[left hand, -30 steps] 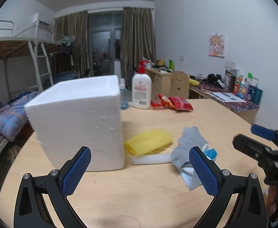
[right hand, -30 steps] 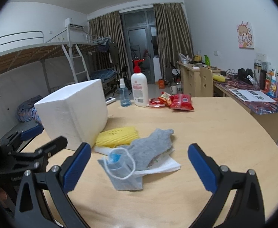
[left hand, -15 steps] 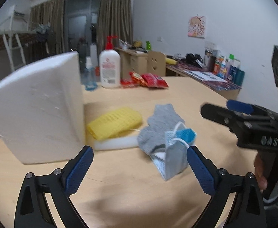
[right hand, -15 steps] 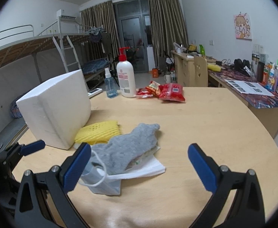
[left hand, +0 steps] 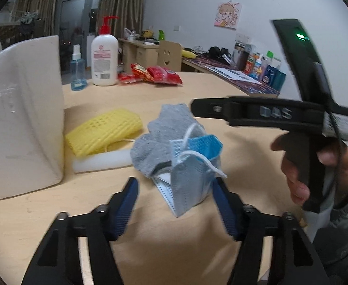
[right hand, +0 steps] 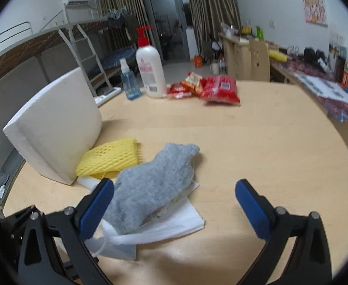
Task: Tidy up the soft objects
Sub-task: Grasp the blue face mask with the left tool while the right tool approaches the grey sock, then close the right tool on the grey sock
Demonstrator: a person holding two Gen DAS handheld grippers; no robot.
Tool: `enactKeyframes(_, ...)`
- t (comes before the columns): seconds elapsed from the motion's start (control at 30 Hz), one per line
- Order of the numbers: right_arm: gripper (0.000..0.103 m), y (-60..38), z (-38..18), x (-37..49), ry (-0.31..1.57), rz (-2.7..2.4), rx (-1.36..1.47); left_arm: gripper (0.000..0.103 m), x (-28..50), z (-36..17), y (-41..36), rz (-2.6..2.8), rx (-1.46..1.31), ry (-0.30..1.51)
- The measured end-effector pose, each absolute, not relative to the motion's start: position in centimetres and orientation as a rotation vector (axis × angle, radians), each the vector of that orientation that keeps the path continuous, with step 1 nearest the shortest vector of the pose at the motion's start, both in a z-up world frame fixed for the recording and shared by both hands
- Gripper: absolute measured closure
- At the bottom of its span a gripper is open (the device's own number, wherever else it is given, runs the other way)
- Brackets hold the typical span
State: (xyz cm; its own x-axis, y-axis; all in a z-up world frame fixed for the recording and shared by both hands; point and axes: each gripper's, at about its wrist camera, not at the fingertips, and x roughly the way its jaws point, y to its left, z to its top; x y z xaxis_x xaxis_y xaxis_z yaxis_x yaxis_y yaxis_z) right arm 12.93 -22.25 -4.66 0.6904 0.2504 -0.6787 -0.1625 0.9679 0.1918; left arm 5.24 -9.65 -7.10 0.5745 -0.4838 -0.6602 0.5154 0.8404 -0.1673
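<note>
Your left claw [left hand: 175, 186] hangs low over the wooden table [left hand: 221, 90], and its blue pads have just been closing in. The blue face mask [left hand: 190, 178] sits between the pads. The right pad looks like it is right at the mask's edge, but the left pad is not touching it, so nothing is squeezed.

Your right claw [right hand: 174, 196] is wide apart and holds nothing. The gray sock [right hand: 154, 180] lies in front of it, near its left pad [right hand: 95, 210], on top of a white sheet [right hand: 183, 220].

The soft things lie in a pile: the mask leans on the sock, and the yellow foam net [left hand: 103, 134] lies just beside them on a flat white foam strip [left hand: 102, 162]. The big white foam block [left hand: 21, 114] stands next to the net.

Your right hand [left hand: 316, 166] holds the black handle of its claw.
</note>
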Motion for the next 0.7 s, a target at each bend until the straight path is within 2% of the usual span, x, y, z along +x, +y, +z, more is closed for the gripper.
enactKeyframes(0.07, 0.000, -22.3, -5.1, 13.5, 0.802, 0.240, 0.133, 0.050, 5.2, -7.4, -9.9, -0.593, 0.054, 0.766)
enactKeyframes(0.1, 0.000, -22.2, -5.3, 13.6, 0.807, 0.240, 0.133, 0.058, 5.2, -7.5, -10.0, -0.589, 0.059, 0.767)
enactKeyframes(0.13, 0.000, -22.2, -5.3, 13.7, 0.809, 0.241, 0.131, 0.061, 5.3, -7.5, -10.1, -0.593, 0.060, 0.769)
enactKeyframes(0.23, 0.000, -22.1, -5.3, 13.7, 0.809, 0.254, 0.133, 0.066, 5.4, -7.6, -10.2, -0.615, 0.063, 0.775)
enactKeyframes(0.4, 0.000, -22.0, -5.5, 14.4, 0.819, 0.259, 0.134, 0.088, 5.7, -7.9, -10.2, -0.632, 0.068, 0.776)
enactKeyframes(0.5, 0.000, -21.6, -5.7, 14.9, 0.830, 0.267, 0.127, 0.097, 5.8, -7.9, -10.0, -0.650, 0.060, 0.776)
enactKeyframes(0.7, 0.012, -20.8, -6.3, 16.0, 0.869, 0.298, 0.123, 0.099, 5.7, -7.8, -9.7, -0.716, 0.040, 0.785)
